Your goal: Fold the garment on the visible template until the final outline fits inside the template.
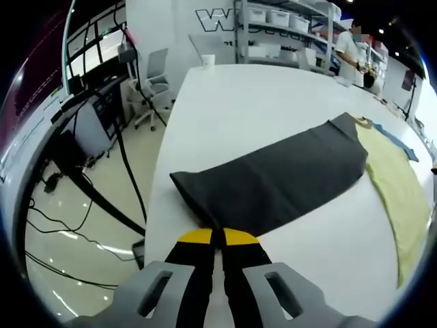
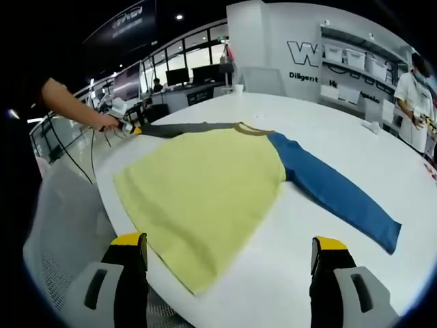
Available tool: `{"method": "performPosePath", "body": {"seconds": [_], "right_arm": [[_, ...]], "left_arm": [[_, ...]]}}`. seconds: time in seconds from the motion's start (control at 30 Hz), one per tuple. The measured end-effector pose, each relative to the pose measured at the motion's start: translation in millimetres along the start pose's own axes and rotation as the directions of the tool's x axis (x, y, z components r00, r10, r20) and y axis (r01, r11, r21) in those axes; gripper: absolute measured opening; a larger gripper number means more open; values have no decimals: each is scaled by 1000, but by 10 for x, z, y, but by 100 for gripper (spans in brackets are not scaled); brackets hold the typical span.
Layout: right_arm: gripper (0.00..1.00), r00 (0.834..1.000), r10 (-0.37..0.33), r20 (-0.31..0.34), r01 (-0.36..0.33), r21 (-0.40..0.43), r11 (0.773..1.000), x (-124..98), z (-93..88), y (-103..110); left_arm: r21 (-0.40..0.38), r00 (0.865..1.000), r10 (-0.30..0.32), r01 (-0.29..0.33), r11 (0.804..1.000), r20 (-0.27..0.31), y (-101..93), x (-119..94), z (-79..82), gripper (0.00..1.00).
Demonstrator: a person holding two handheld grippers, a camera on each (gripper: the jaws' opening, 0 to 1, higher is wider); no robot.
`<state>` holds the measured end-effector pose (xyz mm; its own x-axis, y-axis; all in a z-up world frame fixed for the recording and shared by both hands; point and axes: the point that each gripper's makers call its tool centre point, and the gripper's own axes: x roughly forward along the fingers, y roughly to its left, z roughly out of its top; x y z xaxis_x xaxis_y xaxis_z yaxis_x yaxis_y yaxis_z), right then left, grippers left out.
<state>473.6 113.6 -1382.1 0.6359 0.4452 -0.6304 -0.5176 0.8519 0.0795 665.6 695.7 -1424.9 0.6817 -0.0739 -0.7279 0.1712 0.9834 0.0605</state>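
1. We see the left gripper with its yellow-tipped jaws pressed together on the near end of the dark grey sleeve, at the cuff edge
2. In the left gripper view that sleeve lies flat on the white table, running away from the jaws toward the yellow body of the garment at the right; a strip of blue shows beyond the yellow panel
3. The right gripper has its jaws spread wide with nothing between them; we see only table top and the near hem corner of the shirt in the gap
4. In the right gripper view the garment lies spread flat on the table, yellow body toward the camera, neckline away from it
5. The blue sleeve extends to the right, flat, its cuff end well apart from the right gripper's jaws
6. The grey sleeve stretches left from the collar to the left gripper, held by a person's hand at the table's far left edge
7. We cannot make out any template outline on the table in either view
8. Surroundings: an office chair and floor cables left of the table; white shelving and a standing person at the far right
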Motion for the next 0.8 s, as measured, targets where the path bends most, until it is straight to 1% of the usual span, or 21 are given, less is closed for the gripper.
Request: {"method": "performPosePath", "body": {"seconds": [0.03, 0.07, 0.1, 0.17, 0.2, 0.27, 0.4, 0.47, 0.57, 0.63, 0.67, 0.73, 0.8], "right_arm": [[99, 1000, -1, -1, 1, 0, 1000, -6, -6, 0], [99, 1000, -1, 0, 1, 1, 1000, -13, -12, 0], [99, 1000, -1, 2, 1, 4, 1000, -21, -24, 1], [99, 1000, -1, -4, 1, 6, 1000, -26, -59, -8], [99, 1000, -1, -6, 1, 8, 1000, -27, -71, -12], [99, 1000, 0, -8, 0, 15, 1000, -30, -89, -14], [99, 1000, -1, 0, 1, 23, 1000, -27, -86, -20], [99, 1000, -1, 1, 1, 23, 1000, -25, -82, -19], [99, 1000, -2, 5, 2, 29, 1000, -20, -75, -28], [99, 1000, -6, 7, 6, 33, 999, -16, -77, -42], [99, 1000, -6, 8, 6, 35, 999, -15, -77, -45], [99, 1000, -6, 11, 6, 38, 999, -16, -69, -41], [99, 1000, -7, 11, 6, 36, 999, -22, -73, -43]], "left_arm": [[-6, 1000, -3, 3, 1000, 1, -4, 0, 8, 2], [-55, 1000, -7, 8, 998, 7, -26, -3, 29, 2], [-74, 1000, -13, 14, 997, 14, -44, -9, 56, 2], [-26, 999, -14, 15, 1000, 33, -72, -24, 133, 2], [-5, 999, -26, 26, 1000, 45, -112, -30, 183, 2], [0, 998, -35, 35, 999, 59, -158, -47, 249, 2], [0, 992, -63, 64, 998, 111, -274, -92, 466, 2], [48, 985, -99, 93, 995, 140, -372, -104, 593, 2], [55, 977, -142, 135, 989, 159, -509, -118, 722, 2], [96, 971, -161, 146, 985, 176, -575, -122, 828, 2], [94, 969, -168, 153, 984, 182, -594, -119, 866, 2], [92, 958, -200, 184, 979, 206, -694, -154, 1009, 2], [107, 952, -218, 199, 974, 215, -763, -167, 1079, 2]]}}
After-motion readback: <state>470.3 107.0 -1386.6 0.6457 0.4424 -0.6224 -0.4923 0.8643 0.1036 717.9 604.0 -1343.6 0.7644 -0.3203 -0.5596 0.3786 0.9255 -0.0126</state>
